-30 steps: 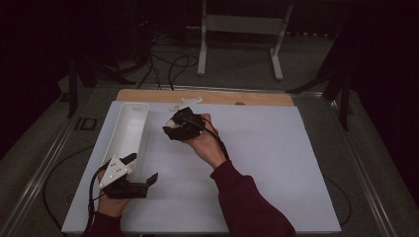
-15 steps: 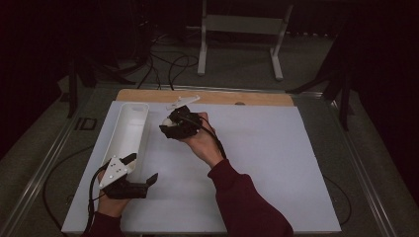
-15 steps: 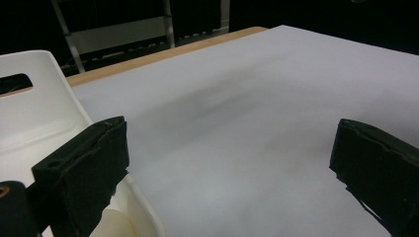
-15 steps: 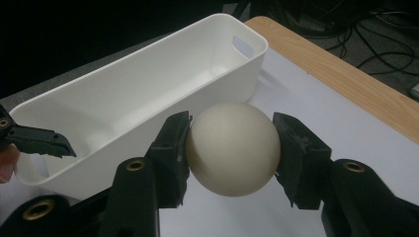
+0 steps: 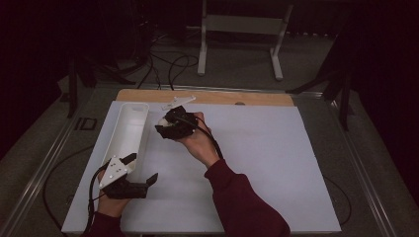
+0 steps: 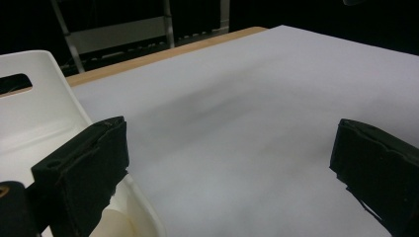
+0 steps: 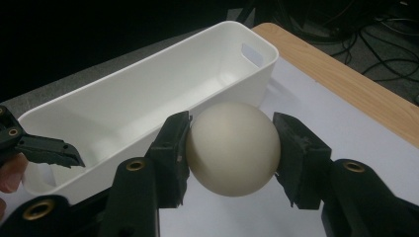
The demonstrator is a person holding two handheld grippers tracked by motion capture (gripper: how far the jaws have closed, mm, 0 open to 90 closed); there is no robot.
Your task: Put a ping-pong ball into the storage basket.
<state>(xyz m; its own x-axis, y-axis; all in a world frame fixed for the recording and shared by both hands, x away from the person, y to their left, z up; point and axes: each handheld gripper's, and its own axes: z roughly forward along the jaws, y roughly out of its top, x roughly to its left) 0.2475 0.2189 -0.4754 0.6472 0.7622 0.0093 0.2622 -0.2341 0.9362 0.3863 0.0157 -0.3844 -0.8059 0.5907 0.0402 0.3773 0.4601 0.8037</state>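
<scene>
**Ball clamped in right gripper, beside the white bin**

Right gripper (image 5: 167, 126) is up over the far-left part of the table (image 5: 257, 163), w/ both jaws pressed onto a cream ball (image 7: 232, 148), one jaw each side. In the right gripper view the ball sits between the pads, off the white sheet, just beside the long white bin (image 7: 148, 94). From the high view the ball (image 5: 163, 122) is a pale spot at the gripper's tip, close to the bin's (image 5: 129, 129) right wall, near its far end.

Bin is a narrow tray w/ a handle slot in the end wall; it lies lengthwise along the table's left edge. Inside looks bare where visible.

Left gripper (image 5: 144, 168) is low at the near-left, jaws wide apart, nothing between them. In the left gripper view one jaw stands next to the bin's (image 6: 34, 123) near corner, the other out over the sheet.

Person's right sleeve (image 5: 242, 202) is dark red. A strip of bare wood (image 5: 207, 97) runs along the table's far edge.
</scene>
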